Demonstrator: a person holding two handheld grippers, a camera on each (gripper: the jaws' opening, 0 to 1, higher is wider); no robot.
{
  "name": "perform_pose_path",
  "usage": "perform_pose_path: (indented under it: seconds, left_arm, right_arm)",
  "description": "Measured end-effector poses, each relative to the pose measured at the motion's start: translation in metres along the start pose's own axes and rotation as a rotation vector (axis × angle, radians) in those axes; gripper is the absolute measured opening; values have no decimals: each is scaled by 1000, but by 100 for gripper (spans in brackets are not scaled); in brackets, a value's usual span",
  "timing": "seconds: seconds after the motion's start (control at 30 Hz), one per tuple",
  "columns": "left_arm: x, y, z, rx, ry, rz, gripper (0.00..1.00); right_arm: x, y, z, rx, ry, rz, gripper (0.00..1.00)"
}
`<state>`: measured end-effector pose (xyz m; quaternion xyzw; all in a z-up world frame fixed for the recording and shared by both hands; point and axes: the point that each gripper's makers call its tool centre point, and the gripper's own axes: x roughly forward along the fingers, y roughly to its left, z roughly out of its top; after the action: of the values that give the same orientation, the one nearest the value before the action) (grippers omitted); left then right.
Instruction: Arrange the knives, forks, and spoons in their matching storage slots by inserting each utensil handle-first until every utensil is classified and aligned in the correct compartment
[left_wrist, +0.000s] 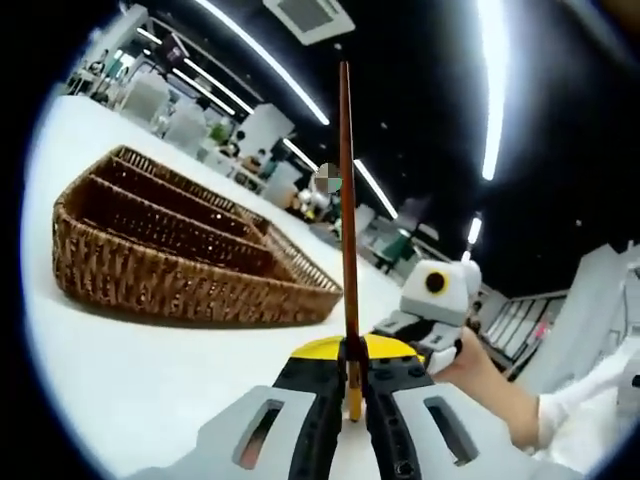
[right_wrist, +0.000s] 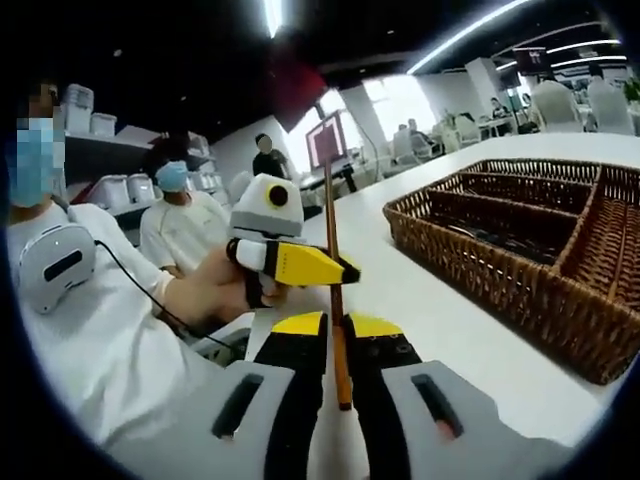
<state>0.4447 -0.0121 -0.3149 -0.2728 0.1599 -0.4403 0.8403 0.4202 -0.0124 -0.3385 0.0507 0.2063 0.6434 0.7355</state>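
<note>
Both your grippers clamped on one thin brown stick, held upright over the white table (left_wrist: 140, 390).

Wicker basket (left_wrist: 180, 270) with long dividers sits on the table, well apart from the stick. Left gripper (left_wrist: 352, 385) jaws pinch the stick (left_wrist: 346, 200) low down; right gripper (right_wrist: 338, 365) jaws pinch it too. Utensil type: cannot tell.
</note>
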Motion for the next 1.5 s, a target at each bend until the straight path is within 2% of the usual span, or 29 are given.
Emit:
perform_pose_path:
  seconds: [0.23, 0.5, 0.57, 0.83, 0.97, 1.17, 1.5]
  left_arm:
    - [-1, -6, 3, 19, 6, -12, 4]
    - [0, -13, 6, 58, 14, -21, 4]
    - [1, -14, 6, 65, 16, -26, 4]
    - [1, -15, 7, 125, 10, -15, 5]
    - [3, -12, 0, 206, 42, 14, 15]
    - [2, -13, -4, 227, 53, 13, 12]
    - [1, -17, -4, 216, 49, -9, 5]
  right_arm:
    - [-4, 5, -1, -25, 27, -3, 12]
    - [-2, 7, -5, -30, 49, -6, 10]
    - [-2, 7, -5, -45, 45, -12, 7]
    - [0, 9, -4, -11, 10, -4, 6]
    - [0, 10, 1, 5, -23, 11, 6]
    - [1, 10, 4, 22, -54, 17, 6]
    - [2, 11, 3, 47, -80, 20, 6]
